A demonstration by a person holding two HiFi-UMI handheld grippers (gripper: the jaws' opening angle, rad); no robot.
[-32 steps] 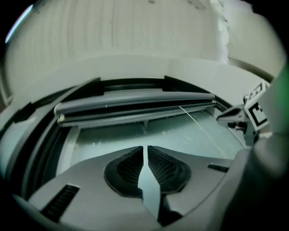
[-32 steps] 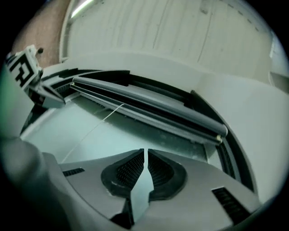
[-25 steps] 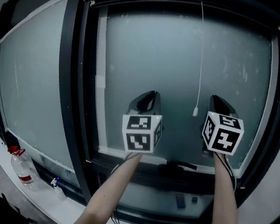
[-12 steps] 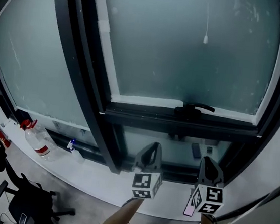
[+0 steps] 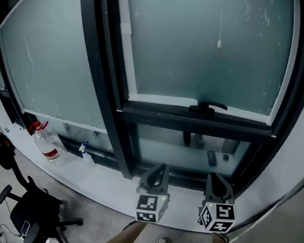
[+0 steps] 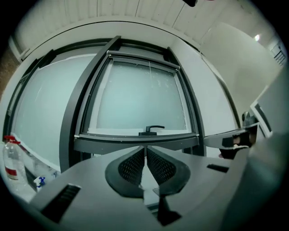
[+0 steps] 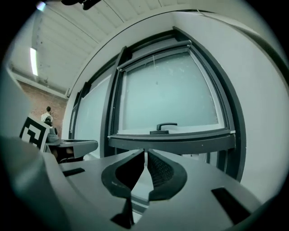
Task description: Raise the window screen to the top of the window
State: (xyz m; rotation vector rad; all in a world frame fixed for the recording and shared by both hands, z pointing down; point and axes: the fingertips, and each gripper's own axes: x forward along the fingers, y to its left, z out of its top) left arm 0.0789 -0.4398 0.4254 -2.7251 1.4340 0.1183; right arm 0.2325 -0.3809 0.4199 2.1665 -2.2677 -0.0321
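Observation:
The window (image 5: 205, 47) has a frosted pane in a dark frame, with a black handle (image 5: 209, 106) on its lower rail. A thin pull cord (image 5: 219, 44) hangs in front of the glass. A slim dark bar (image 6: 143, 62) runs along the window's top edge, and I cannot tell whether any mesh covers the pane. My left gripper (image 5: 158, 173) and right gripper (image 5: 216, 181) sit side by side well below the handle, pointing level at the lower frame. The left gripper's jaws (image 6: 146, 148) have just been closing; its tips meet with nothing between them. The right gripper (image 7: 145, 152) is also shut and empty.
A white sill (image 5: 95, 180) runs under the window. On it, at the left, stand a clear bottle with a red cap (image 5: 47, 145) and a small spray bottle (image 5: 86, 151). A black office chair (image 5: 36, 214) is on the floor at lower left. A person (image 7: 47, 118) stands far off.
Both grippers have dropped from in front of the frosted pane, near the cord's end, to below the handle rail by the sill. The head view has tilted down.

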